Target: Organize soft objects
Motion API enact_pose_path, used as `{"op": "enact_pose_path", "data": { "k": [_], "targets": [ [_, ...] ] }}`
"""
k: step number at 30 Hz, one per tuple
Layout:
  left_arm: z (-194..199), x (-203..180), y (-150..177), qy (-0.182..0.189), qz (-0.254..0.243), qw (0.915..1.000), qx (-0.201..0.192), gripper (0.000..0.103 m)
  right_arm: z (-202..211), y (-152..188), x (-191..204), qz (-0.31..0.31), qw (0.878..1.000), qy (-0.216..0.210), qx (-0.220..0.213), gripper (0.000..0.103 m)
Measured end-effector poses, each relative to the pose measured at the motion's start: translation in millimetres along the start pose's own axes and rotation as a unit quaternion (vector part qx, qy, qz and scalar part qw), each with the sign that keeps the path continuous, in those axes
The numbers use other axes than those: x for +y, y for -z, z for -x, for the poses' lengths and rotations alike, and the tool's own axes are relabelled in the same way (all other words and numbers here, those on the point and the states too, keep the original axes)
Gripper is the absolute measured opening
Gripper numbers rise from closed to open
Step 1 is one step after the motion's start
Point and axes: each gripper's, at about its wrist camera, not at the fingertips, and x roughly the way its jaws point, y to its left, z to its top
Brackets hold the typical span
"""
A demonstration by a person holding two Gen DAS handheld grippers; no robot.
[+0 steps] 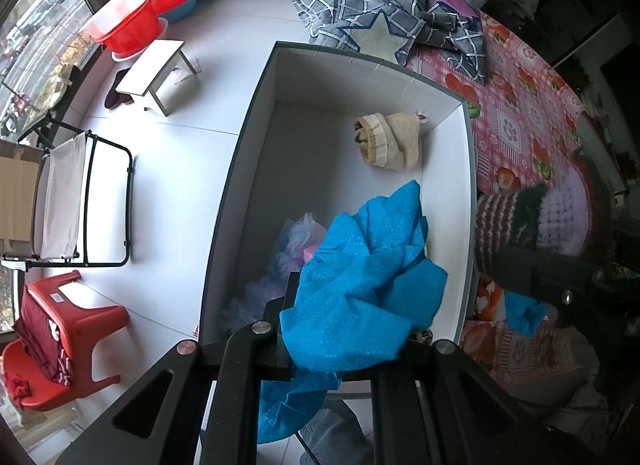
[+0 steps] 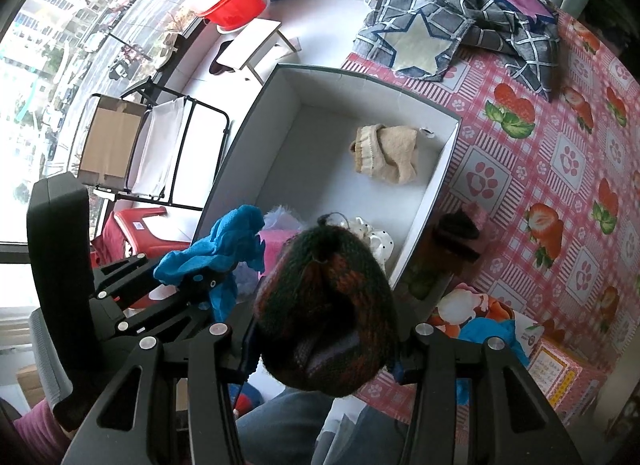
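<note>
Gripping a crumpled blue cloth (image 1: 360, 289), the left gripper (image 1: 336, 345) hung above the near end of the open white box (image 1: 256, 113), its fingers closed on the fabric so that folds bulged over them and a tail drooped below. In the right wrist view the same blue cloth (image 2: 224, 253) showed bunched in the left gripper (image 2: 212, 281), over the box's near left corner. The right gripper (image 2: 324, 349) was clamped on a dark knitted hat (image 2: 328, 305) striped in green and rust, which filled the space between its fingers and hid them, held above the box's near edge (image 2: 416, 233). Inside the box (image 2: 320, 77) a beige rolled sock (image 2: 384, 155) lay towards the far right corner, and a fluffy pale purple item (image 1: 296, 241) lay at the near end beneath the blue cloth, beside a white polka-dot piece (image 2: 372, 237). The box sat at the edge of a pink strawberry-print tablecloth (image 2: 540, 169), with a grey checked quilt (image 2: 460, 13) heaped at its far side. A second small blue cloth (image 2: 492, 335) lay on the tablecloth near the right gripper. On the floor stood a red stool (image 1: 72, 317) and red basins (image 1: 132, 21).
</note>
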Motion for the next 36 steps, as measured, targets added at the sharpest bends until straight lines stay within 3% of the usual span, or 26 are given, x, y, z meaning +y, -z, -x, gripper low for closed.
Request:
{"op": "enact_pose_path", "data": {
  "k": [10, 11, 13, 15, 17, 19, 20, 21, 25, 26, 27, 28, 32, 36],
  "targets": [
    [-1, -5, 0, 0.0, -0.01, 0.9999, -0.002, 0.014, -4, -11, -1, -0.01, 1.0, -0.007, -0.002, 0.049],
    [-1, -6, 0, 0.002, -0.012, 0.9999, -0.001, 0.018, -5, -12, -1, -0.01, 1.0, -0.007, -0.002, 0.049],
    [-1, -9, -1, 0.001, -0.017, 0.9999, -0.002, 0.037, -6, -14, -1, -0.01, 1.0, -0.016, 0.0, 0.049],
    [2, -12, -1, 0.0, -0.02, 0.9998, -0.008, 0.069, -7, -15, -2, -0.014, 1.0, -0.026, 0.002, 0.051],
    [5, -14, 0, 0.004, -0.024, 0.9996, -0.015, 0.077, -6, -17, -5, -0.02, 0.999, -0.036, 0.002, 0.051],
    [5, -16, 0, 0.009, -0.027, 0.9995, -0.013, 0.08, -5, -18, -8, -0.028, 0.999, -0.046, -0.001, 0.059],
    [4, -16, 0, 0.014, -0.025, 0.9996, -0.009, 0.081, -3, -19, -10, -0.031, 0.998, -0.049, -0.004, 0.075],
    [1, -17, -1, 0.017, -0.022, 0.9996, -0.003, 0.082, -2, -19, -11, -0.034, 0.998, -0.047, -0.007, 0.078],
    [-5, -16, -1, 0.019, -0.011, 0.9997, 0.006, 0.093, 1, -21, -23, -0.059, 0.996, -0.062, -0.014, 0.079],
    [-3, -16, -1, 0.02, -0.008, 0.9998, 0.004, 0.101, 2, -21, -25, -0.064, 0.996, -0.065, -0.014, 0.084],
    [-2, -15, -1, 0.023, -0.004, 0.9997, 0.001, 0.103, 3, -21, -29, -0.069, 0.995, -0.066, -0.015, 0.098],
    [1, -15, -3, 0.024, -0.003, 0.9997, 0.0, 0.103, 5, -20, -31, -0.072, 0.995, -0.066, -0.017, 0.103],
    [10, -23, -10, 0.036, -0.011, 0.9993, 0.0, 0.103, 22, -16, -49, -0.091, 0.993, -0.072, -0.029, 0.103],
    [22, -48, -20, 0.053, -0.057, 0.997, -0.005, 0.103, 55, -3, -88, -0.127, 0.988, -0.072, -0.052, 0.103]
  ]
}}
